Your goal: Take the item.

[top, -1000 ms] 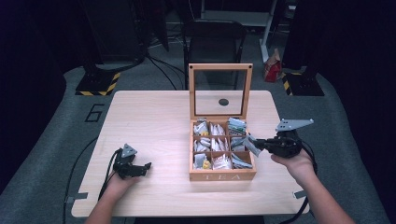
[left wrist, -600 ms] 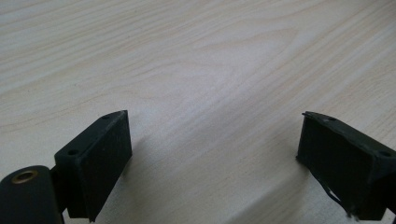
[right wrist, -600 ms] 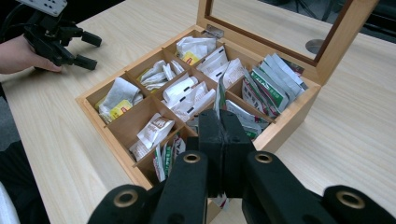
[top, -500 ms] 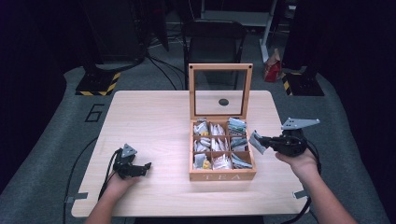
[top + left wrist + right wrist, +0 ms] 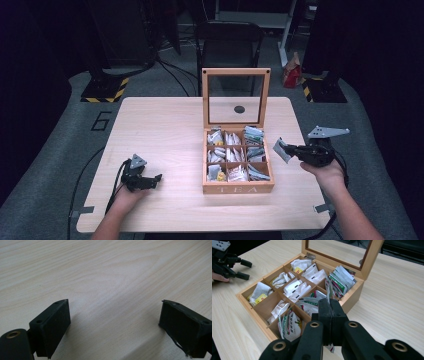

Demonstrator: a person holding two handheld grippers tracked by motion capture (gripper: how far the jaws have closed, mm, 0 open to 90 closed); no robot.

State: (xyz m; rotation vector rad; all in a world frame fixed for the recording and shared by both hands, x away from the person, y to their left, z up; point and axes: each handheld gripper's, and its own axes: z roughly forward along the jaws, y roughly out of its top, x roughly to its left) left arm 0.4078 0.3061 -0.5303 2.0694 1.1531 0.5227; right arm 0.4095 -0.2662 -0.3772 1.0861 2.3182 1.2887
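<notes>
One sachet point(image 5: 281, 149) in right tool point(image 5: 292, 151)

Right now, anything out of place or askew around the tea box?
One tea packet is out of the tea box, pinched in the right hand-held gripper beside the box's right wall. Otherwise nothing stands out.

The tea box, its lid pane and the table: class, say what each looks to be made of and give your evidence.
Tea box: light wood with a smooth finish, visible grain and letters on its front wall. Lid pane: clear glass or plastic, hard to tell which; the floor shows through it. Table: pale wood or wood-look laminate, matte, with streaky grain in the left gripper view.
</notes>
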